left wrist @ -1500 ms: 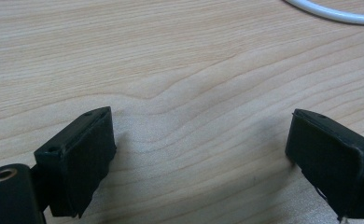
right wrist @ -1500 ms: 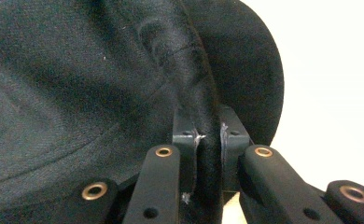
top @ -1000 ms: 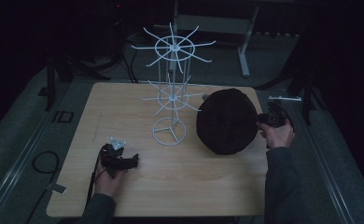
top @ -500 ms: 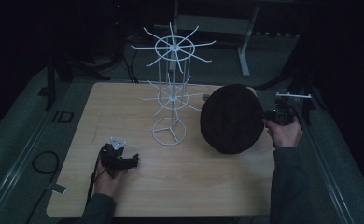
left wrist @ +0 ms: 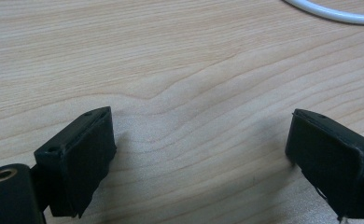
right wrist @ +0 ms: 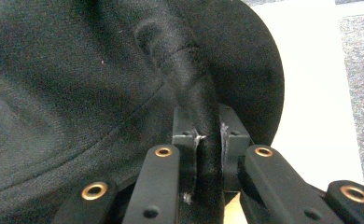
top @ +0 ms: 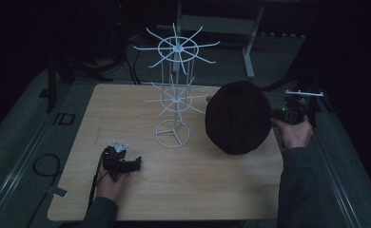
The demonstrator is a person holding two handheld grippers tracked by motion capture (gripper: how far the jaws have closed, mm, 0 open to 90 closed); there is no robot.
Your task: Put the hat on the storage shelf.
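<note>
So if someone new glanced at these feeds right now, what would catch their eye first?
Probably the black hat, held up off the right side of the wooden table, a fold of its fabric pinched in the right claw. Next, the white wire display rack with its two tiers of spokes, standing at the table's middle. The left claw rests open near the front left edge.

The surface [top: 207, 185] is a pale wood-grain top with rounded corners, standing on grey carpet. A white wire rack [top: 173, 135] stands on it near the middle, its ring base flat on the wood. At the near left, the left tongs [top: 135, 165] rest on the surface under a hand [top: 110, 183], jaws apart. A black hat [top: 238, 123] sits tilted at the right side; whether its lower edge touches the wood cannot be told.
</note>
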